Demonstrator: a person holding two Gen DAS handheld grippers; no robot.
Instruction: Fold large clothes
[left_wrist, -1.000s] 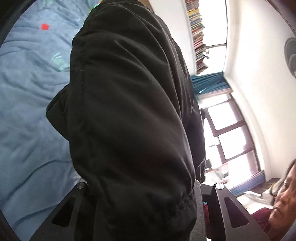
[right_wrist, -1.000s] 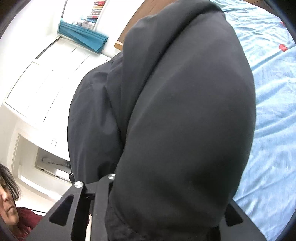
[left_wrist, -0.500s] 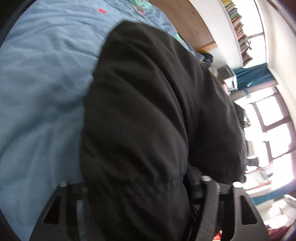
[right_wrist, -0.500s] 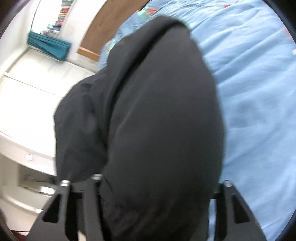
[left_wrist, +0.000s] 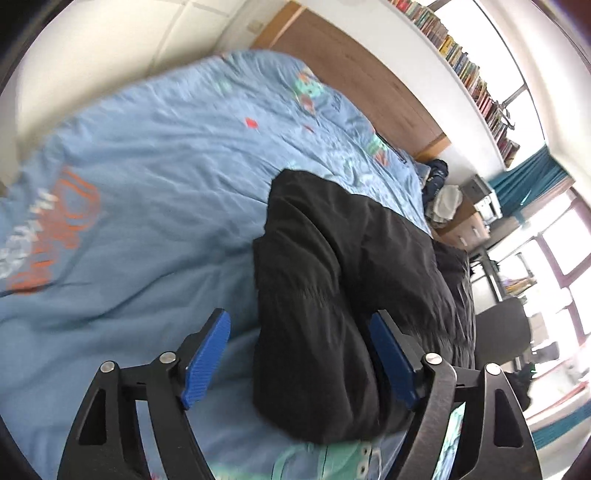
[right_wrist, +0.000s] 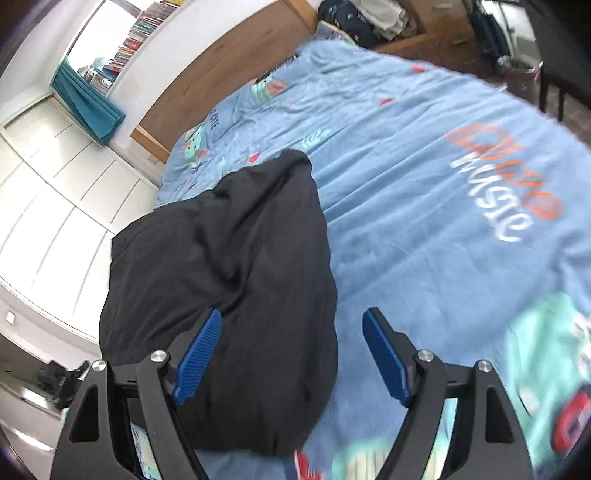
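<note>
A large black jacket (left_wrist: 332, 280) lies bunched on the light blue bed cover (left_wrist: 147, 221). In the left wrist view its near end sits between the fingers of my left gripper (left_wrist: 299, 325), whose jaws are opening; the left blue pad (left_wrist: 207, 358) stands apart from the cloth. In the right wrist view the same jacket (right_wrist: 229, 251) fills the left half between the fingers of my right gripper (right_wrist: 291, 321), also opening, with the right pad (right_wrist: 384, 358) over bare bed cover (right_wrist: 443, 166). Neither gripper presses on the cloth.
A wooden headboard (left_wrist: 369, 85) and a shelf of books (left_wrist: 472, 74) stand beyond the bed. A heap of clothes (left_wrist: 443, 195) lies on a bedside cabinet and a dark chair (left_wrist: 502, 332) stands at the right. White wardrobe doors (right_wrist: 55, 184) line the other side.
Both grippers were shut on the hanging jacket. They have tipped downward, the jacket has come down onto the bed, and both pairs of jaws have spread apart so the blue pads show.
</note>
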